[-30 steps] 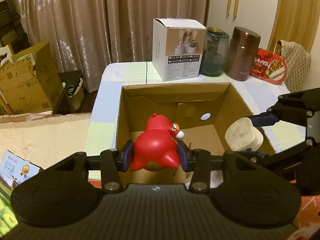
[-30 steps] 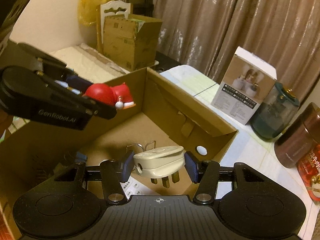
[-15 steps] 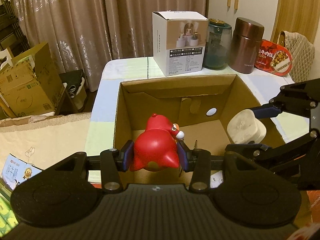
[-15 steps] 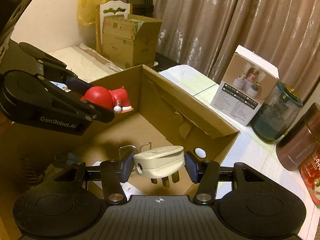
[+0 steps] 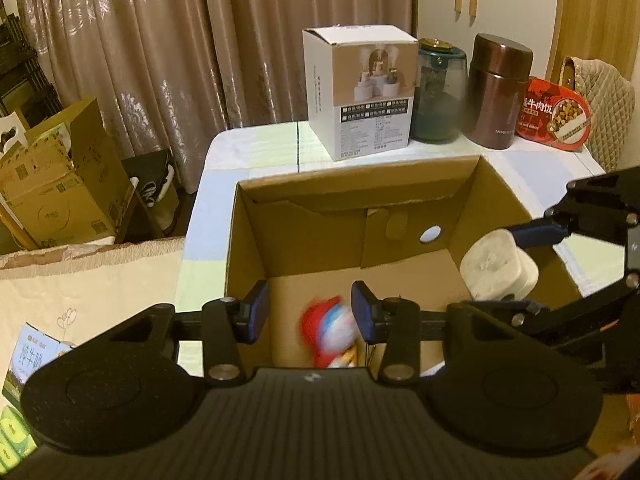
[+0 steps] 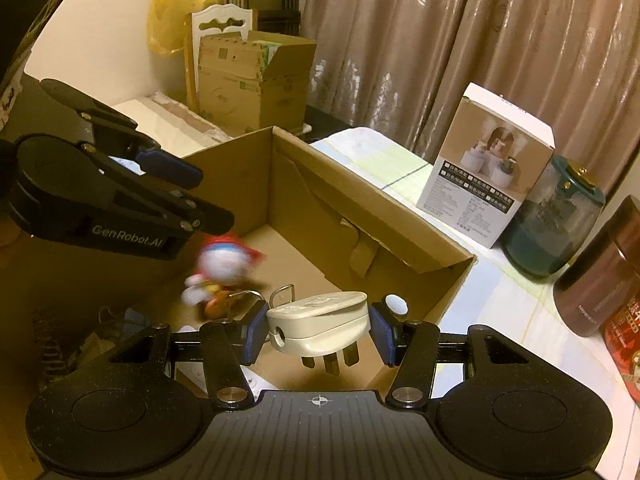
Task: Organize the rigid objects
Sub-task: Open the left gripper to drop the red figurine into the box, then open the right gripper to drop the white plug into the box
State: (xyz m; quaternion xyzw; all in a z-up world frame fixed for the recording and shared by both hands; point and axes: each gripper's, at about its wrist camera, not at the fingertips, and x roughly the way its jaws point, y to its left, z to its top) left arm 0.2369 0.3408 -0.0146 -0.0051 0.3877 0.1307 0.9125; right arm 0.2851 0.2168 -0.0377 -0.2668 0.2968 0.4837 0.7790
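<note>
- Your left gripper hangs over the near left part of the cardboard box, its blue pads parted and gripping nothing.
- Below and between those pads the red toy figure shows as a blur inside the box, near the near wall; you can't tell from the smear whether it is lying on the floor yet.
- From the right wrist view the same toy sits low by the box's left wall, under your left gripper, close to some wire clips on the floor.
- Your right gripper is clamped on the white plug adapter, pads pressing its two flat sides, the three pins pointing down over the near right part of the box.
- The adapter looks like hard, light plastic: stiff, smooth, a bit slippery at the rounded edges. Your hold across the flat flanks is the sound one; avoid the pins and the curved top.
- The toy reads as rigid glossy plastic too, light, with small limbs that could snag.
- The box's back wall has a folded flap and a round hole; the floor beneath the adapter looks free enough for a drop.
- On the table beyond the far edge of the box stand a white carton, a green jar and a brown flask, all well apart from your grippers.
</note>
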